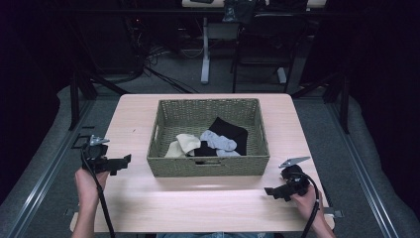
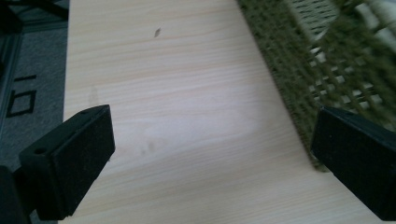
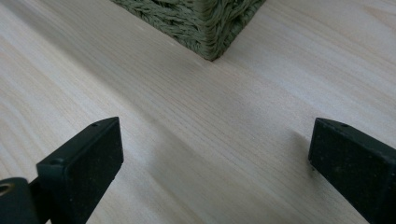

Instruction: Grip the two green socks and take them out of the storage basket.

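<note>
From above, you're holding your left gripper (image 1: pixel 124 159) and right gripper (image 1: pixel 270 191) low at the table's (image 1: pixel 198 208) near corners, aiming inward at the basket (image 1: pixel 208 167) of socks (image 1: pixel 218 141). Left gripper view: jaws gaping wide, gripping nothing, basket (image 2: pixel 299 70) just beside them. Right gripper view: same deal, basket corner (image 3: pixel 210 28) ahead.

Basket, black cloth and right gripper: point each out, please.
Basket (image 1: pixel 208 167), high view, near wall.
Black cloth (image 1: pixel 229 130), high view, middle of the fabric.
Right gripper (image 1: pixel 269 191), high view, between its jaw tips.
</note>
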{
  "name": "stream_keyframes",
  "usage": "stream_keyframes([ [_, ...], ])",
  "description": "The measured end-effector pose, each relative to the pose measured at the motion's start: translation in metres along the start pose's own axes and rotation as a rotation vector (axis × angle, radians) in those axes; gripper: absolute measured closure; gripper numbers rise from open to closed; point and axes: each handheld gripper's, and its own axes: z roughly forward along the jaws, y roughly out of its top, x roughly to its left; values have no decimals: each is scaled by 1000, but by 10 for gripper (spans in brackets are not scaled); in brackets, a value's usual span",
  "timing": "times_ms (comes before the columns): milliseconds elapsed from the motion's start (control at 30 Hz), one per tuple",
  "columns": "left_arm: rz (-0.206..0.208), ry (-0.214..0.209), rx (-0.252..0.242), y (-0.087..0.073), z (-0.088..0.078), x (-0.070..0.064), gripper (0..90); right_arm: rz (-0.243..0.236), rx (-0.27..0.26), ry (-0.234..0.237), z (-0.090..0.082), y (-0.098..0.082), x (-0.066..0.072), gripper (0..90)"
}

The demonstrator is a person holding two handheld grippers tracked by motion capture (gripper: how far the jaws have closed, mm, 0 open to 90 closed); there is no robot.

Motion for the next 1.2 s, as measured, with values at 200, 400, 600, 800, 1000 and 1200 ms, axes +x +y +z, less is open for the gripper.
stream_keyframes([
  [200,49,-53,5,30,-10,-16,1,-13,16,2,4,2,4,26],
  [400,72,-78,11,49,-10,-25,1,2,9,2,4,2,1,26],
  [600,118,-133,38,73,-6,-44,1,0,11,8,4,2,1,26],
  [800,145,-164,52,90,-2,-55,1,-1,6,-8,4,2,2,26],
  [1000,192,-205,93,114,9,-71,2,-13,15,15,5,4,2,26],
  [1200,243,-233,117,132,24,-90,4,-16,15,4,3,2,3,26],
])
